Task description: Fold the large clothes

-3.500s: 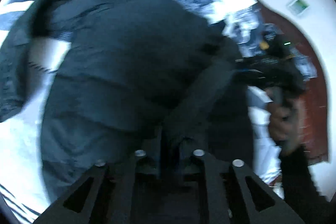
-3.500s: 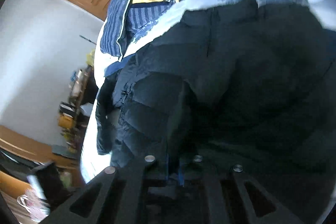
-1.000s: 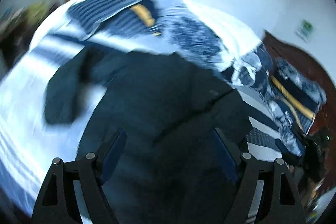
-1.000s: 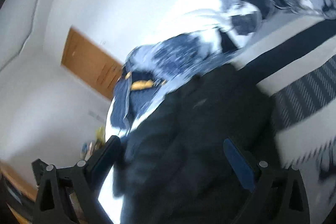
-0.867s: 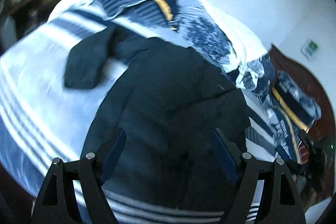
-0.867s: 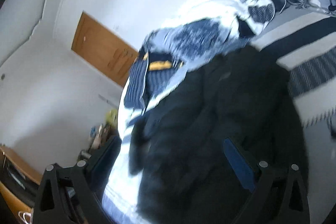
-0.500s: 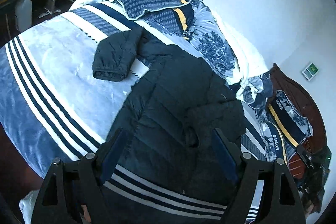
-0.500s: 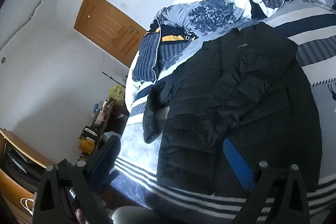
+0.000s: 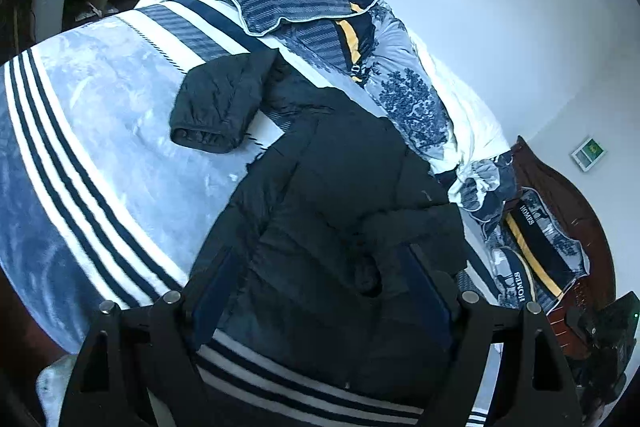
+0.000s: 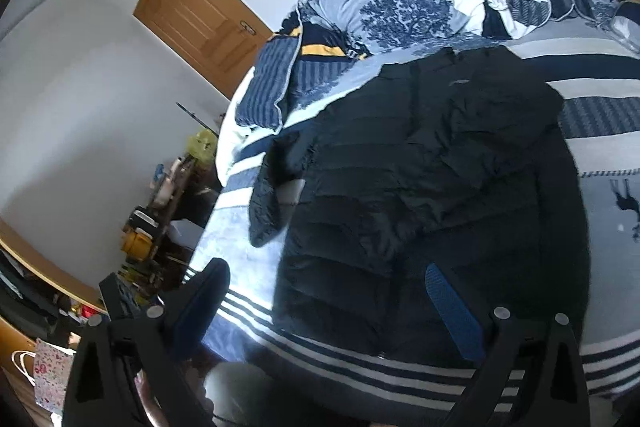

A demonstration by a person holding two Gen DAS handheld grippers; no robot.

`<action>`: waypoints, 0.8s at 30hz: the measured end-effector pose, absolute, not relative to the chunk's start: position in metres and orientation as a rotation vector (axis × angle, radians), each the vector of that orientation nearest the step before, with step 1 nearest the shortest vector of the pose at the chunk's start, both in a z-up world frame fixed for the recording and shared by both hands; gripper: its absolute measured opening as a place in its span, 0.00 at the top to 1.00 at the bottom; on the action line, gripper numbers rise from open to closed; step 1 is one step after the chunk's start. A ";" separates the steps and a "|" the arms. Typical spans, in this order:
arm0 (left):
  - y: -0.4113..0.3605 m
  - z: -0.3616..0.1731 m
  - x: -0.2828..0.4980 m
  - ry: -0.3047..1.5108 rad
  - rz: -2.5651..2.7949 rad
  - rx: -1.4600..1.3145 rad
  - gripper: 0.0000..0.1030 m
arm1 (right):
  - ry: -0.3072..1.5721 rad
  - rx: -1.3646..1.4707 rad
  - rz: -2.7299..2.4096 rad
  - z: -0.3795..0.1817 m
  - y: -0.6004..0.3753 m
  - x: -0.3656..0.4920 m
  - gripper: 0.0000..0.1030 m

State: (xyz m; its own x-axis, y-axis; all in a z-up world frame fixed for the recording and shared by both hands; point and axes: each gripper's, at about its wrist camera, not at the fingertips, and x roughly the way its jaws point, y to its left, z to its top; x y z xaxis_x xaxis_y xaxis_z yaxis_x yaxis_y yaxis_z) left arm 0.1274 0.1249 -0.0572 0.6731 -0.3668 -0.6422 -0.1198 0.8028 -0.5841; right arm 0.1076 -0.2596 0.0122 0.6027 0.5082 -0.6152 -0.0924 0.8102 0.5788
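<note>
Black jacket (image 9: 340, 211) lies flat by the bed's (image 9: 80, 131) near edge, one sleeve (image 9: 216, 107) stretched aside. Left gripper (image 9: 320, 287) and right gripper (image 10: 332, 291) both wide, empty.

Quilted matt cloth jacket (image 9: 340, 195); plush fleecy striped blanket (image 9: 92, 147), smooth varnished wooden door (image 10: 200, 23)

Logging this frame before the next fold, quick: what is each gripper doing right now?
Left gripper: open, holding nothing, above the black jacket.
Right gripper: open, holding nothing.
</note>
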 end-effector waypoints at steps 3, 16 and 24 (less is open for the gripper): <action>0.126 -0.054 0.129 0.843 -0.159 -0.629 0.19 | 0.865 0.507 0.358 0.019 -0.259 0.108 0.03; 0.183 -0.075 0.154 0.865 -0.009 -0.811 0.19 | 0.901 0.433 0.415 0.034 -0.198 0.135 0.03; 0.217 -0.097 0.211 0.837 0.106 -0.935 0.19 | 0.982 0.452 0.540 0.013 -0.177 0.190 0.03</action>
